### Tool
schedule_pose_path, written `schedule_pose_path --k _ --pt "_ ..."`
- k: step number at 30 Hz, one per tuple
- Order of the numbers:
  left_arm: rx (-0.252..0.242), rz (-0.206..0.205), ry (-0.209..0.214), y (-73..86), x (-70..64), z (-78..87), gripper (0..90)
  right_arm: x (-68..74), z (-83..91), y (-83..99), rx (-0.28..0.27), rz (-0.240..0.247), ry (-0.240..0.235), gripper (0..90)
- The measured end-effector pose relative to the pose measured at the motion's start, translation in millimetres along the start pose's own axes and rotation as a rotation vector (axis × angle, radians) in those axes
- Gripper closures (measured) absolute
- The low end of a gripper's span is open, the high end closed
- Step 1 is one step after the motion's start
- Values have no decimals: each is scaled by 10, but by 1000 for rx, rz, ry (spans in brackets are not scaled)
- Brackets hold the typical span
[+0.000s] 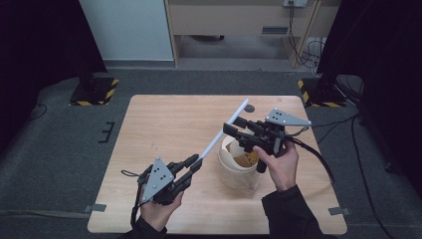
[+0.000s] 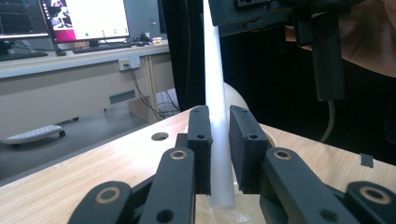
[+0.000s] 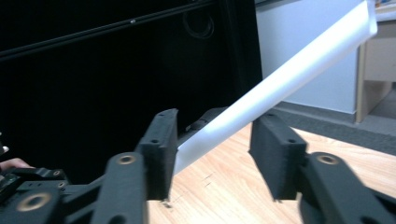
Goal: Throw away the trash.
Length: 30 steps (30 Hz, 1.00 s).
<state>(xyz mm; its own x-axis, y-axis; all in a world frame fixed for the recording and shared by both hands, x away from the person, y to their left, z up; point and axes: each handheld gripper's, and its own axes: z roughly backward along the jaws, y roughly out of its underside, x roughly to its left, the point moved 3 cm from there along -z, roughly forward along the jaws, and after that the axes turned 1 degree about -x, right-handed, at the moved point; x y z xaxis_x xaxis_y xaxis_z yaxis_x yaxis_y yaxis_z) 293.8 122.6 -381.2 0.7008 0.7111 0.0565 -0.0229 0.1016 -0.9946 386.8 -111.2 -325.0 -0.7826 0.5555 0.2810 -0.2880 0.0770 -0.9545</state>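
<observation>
The left gripper [image 1: 195, 165] pinches the near end of a long white plastic tube [image 1: 225, 130] slanting up and far-right. The right gripper [image 1: 230, 128], jaws spread, straddles it above a round pale wooden container [image 1: 234, 168], whose contents are hard to make out.

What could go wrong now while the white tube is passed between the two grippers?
1. The left gripper holds the tube only at its end, so it could pivot or slip.
2. The right gripper is open around the tube; if the left lets go before it shuts, the tube may fall.
3. The cup stands just below and could be knocked.
</observation>
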Motion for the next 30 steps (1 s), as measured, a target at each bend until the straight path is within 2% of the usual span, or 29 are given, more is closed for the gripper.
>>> schedule_pose_path --k 6,12,17,21,22,23,24,27,28,30 --pt "15 8 -15 53 40 28 788 65 -98 22 -6 -39 -37 622" --pt "40 15 -25 117 73 39 788 131 -150 25 -19 -59 -62 687" --pt "71 30 -20 192 96 22 784 185 -170 18 -27 -122 -135 761" --pt "94 40 -24 230 117 34 782 195 -198 56 -17 -113 -133 770" --pt "98 47 -27 241 125 46 785 196 -204 71 -19 -101 -130 805" --pt "107 51 -35 261 155 78 764 185 -206 90 -19 -65 -96 809" --pt "107 51 -35 261 155 78 748 185 -206 90 -19 -65 -96 809" --pt "138 86 -71 343 279 151 713 187 -184 83 -20 -54 -96 809" --pt "138 86 -71 343 279 151 697 187 -184 83 -20 -54 -96 809" --pt "190 124 -105 478 420 205 667 183 -143 60 -25 -42 -90 809"
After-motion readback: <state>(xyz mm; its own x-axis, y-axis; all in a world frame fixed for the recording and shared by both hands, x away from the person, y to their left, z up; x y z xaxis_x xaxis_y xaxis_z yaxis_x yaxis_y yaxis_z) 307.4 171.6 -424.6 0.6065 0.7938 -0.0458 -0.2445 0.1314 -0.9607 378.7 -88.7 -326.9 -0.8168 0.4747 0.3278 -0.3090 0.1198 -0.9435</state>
